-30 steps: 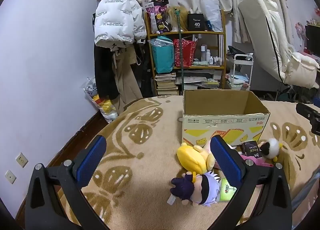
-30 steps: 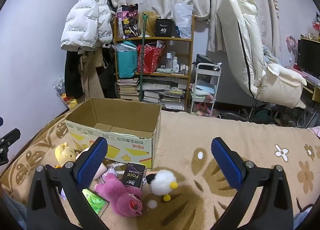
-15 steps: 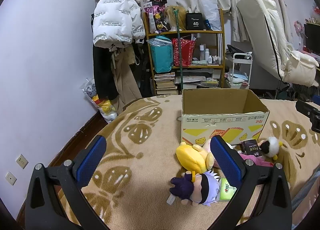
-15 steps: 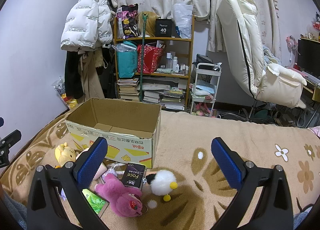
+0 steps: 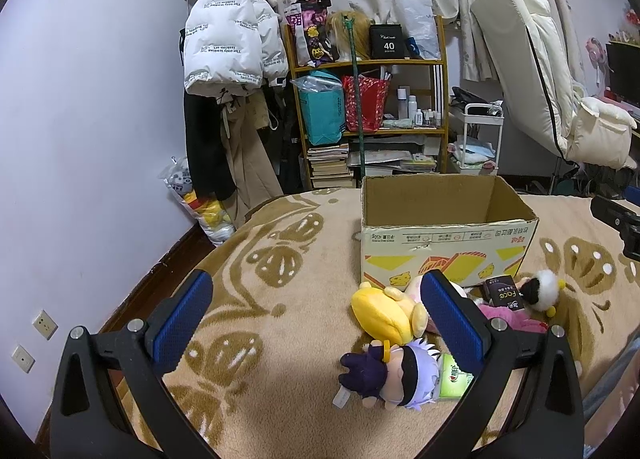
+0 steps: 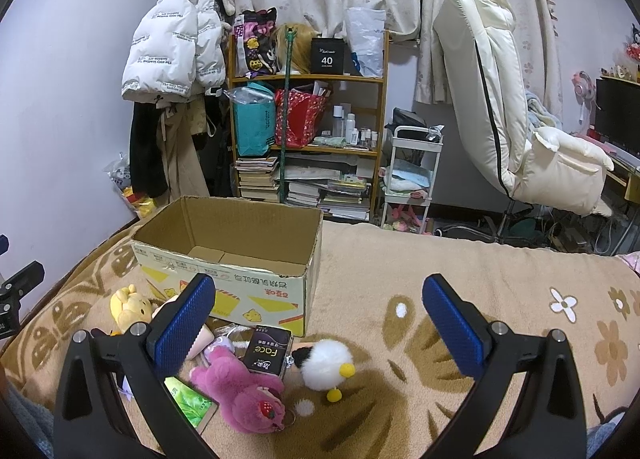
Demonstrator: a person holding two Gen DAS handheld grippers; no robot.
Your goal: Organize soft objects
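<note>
Nothing's sorted yet: your box (image 6: 240, 259) sits empty on the blanket (image 6: 460, 271), the toys – pink bear (image 6: 244, 395), white puffball (image 6: 326, 359), yellow plush (image 5: 384, 317) – are piled at its front, and your left gripper (image 5: 316, 323) and right gripper (image 6: 318, 323) hang spread, holding nothing.

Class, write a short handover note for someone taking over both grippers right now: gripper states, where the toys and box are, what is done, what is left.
Left gripper: open, empty, above the blanket.
Right gripper: open, empty, near the white chick.
Box: open on the blanket; nothing seen inside.
Toys lie in front of the box: yellow plush, purple-haired doll, pink bear, white chick. A black Face pack and green pack lie among them.
Done: nothing boxed yet.
Left: probably move each soft toy into the box; the chick looks nearest the right gripper, the doll nearest the left.
</note>
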